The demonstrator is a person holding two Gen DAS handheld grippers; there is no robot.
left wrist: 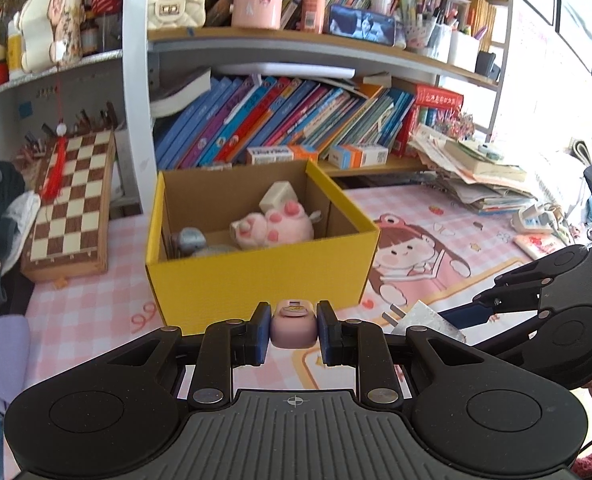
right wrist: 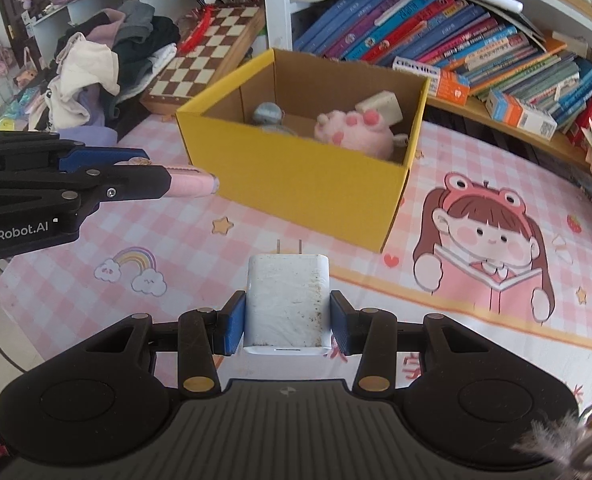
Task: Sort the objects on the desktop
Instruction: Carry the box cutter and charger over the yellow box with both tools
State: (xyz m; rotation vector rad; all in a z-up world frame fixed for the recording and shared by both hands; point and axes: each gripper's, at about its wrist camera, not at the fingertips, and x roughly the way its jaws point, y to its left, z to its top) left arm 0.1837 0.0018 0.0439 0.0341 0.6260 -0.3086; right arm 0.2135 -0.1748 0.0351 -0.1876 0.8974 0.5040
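The left gripper point(left wrist: 292, 332) clamps a small pink gadget point(left wrist: 294, 326), the right gripper point(right wrist: 286, 322) a white charger point(right wrist: 287, 300) (prongs forward), both short of the yellow box point(right wrist: 296, 168); each should clear its near wall before releasing.

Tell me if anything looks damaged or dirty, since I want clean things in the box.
The white charger clamped in the right gripper is speckled with brown spots, densest along its right edge. The small pink item in the left gripper looks clean. In the yellow box, the pink plush lies upturned, paws up.
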